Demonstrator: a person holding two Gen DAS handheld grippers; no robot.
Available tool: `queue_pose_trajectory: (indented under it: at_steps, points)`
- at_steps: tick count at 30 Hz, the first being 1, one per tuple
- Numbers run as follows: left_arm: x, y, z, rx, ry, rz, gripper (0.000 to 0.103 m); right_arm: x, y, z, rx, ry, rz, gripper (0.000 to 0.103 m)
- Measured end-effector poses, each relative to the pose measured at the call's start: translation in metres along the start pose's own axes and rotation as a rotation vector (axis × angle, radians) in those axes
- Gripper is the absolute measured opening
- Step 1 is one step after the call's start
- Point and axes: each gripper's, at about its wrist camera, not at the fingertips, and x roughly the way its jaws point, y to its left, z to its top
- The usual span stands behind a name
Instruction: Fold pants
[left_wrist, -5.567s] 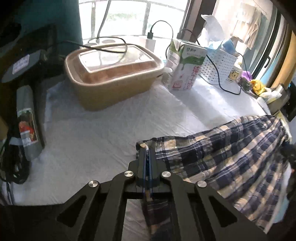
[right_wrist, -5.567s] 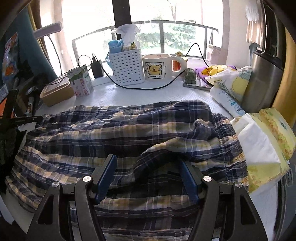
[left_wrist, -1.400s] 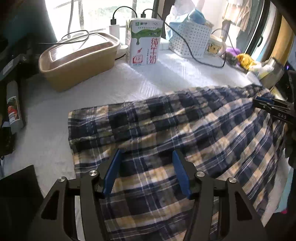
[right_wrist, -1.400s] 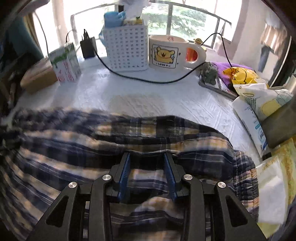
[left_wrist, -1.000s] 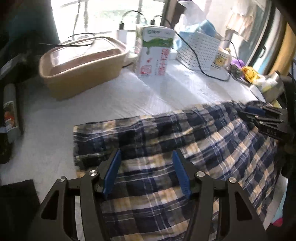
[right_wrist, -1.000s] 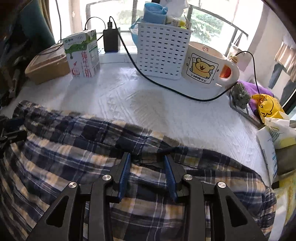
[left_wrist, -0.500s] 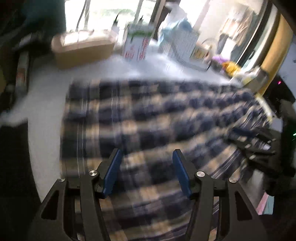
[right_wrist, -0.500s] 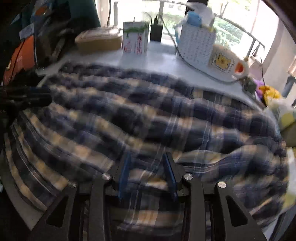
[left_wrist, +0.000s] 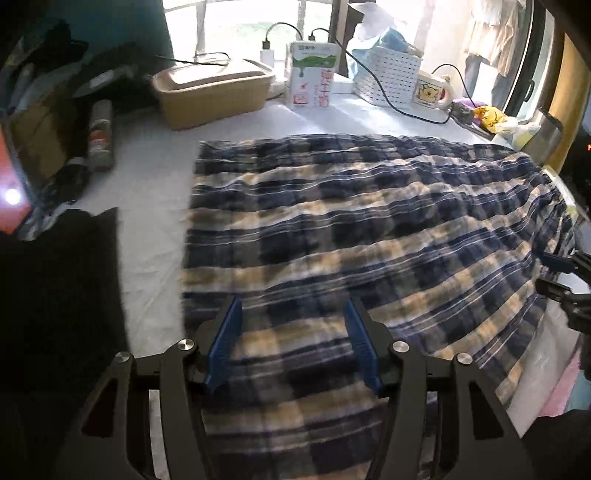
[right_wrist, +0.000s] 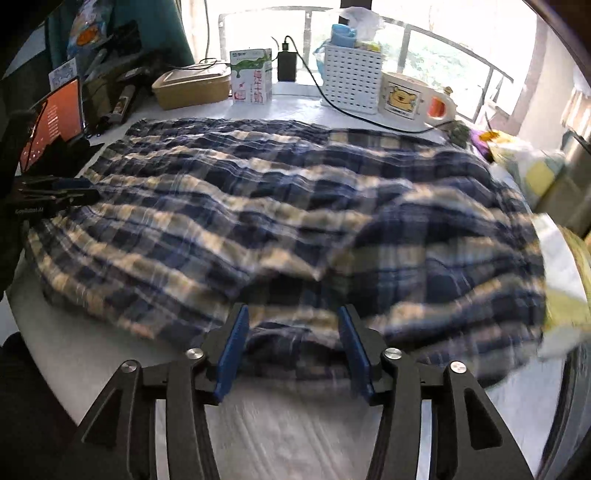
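Blue and yellow plaid pants (left_wrist: 351, 221) lie spread across the white table (left_wrist: 155, 192), lengthwise from left to right; they also fill the right wrist view (right_wrist: 295, 206). My left gripper (left_wrist: 291, 347) is open above the near edge of the pants at their left end. My right gripper (right_wrist: 291, 352) is open at the near edge of the pants near their right end, with cloth between the blue fingertips but not clamped. The right gripper shows at the right edge of the left wrist view (left_wrist: 565, 273), and the left gripper at the left of the right wrist view (right_wrist: 55, 195).
Along the back stand a tan lidded box (left_wrist: 210, 92), a milk carton (left_wrist: 312, 74), a white basket (left_wrist: 388, 81) and a bear mug (left_wrist: 432, 92), with cables. A spray can (left_wrist: 99, 136) and a laptop (right_wrist: 51, 122) lie left. Packets (right_wrist: 535, 170) crowd the right end.
Both grippers pulled back toward the near table edge, away from the pants. The right gripper's fingers opened wider and let the cloth go. The pants now lie flat.
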Motion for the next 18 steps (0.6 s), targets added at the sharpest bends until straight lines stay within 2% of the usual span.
queue_pose_trajectory:
  at_steps: [1,3,6,10,12,14,15,18]
  points:
    - [-0.002,-0.001,-0.003,0.015,-0.012,0.038,0.058,-0.002,0.0,-0.003,0.003,0.001,0.0,0.057]
    - [-0.009,-0.002,-0.008,0.015,-0.026,0.06,0.058,-0.006,-0.001,-0.01,0.0,0.008,-0.005,0.057]
    - [-0.023,0.001,-0.015,-0.052,-0.061,-0.001,0.058,-0.014,-0.006,-0.014,0.022,0.016,-0.003,0.057]
    - [-0.042,-0.002,-0.031,-0.108,-0.163,-0.052,0.058,-0.031,-0.022,-0.012,0.104,-0.042,-0.034,0.057]
    - [-0.037,-0.007,-0.039,-0.083,-0.151,-0.029,0.058,-0.037,-0.031,-0.008,0.137,-0.064,-0.067,0.057]
    - [-0.015,-0.012,-0.051,-0.035,-0.072,0.049,0.058,-0.039,-0.038,-0.006,0.162,-0.083,-0.085,0.057]
    - [-0.018,-0.015,-0.056,-0.006,-0.122,0.063,0.062,-0.038,-0.041,-0.005,0.172,-0.087,-0.089,0.057]
    - [-0.025,-0.018,-0.051,-0.006,-0.1,0.085,0.062,-0.032,-0.043,-0.006,0.185,-0.067,-0.099,0.057]
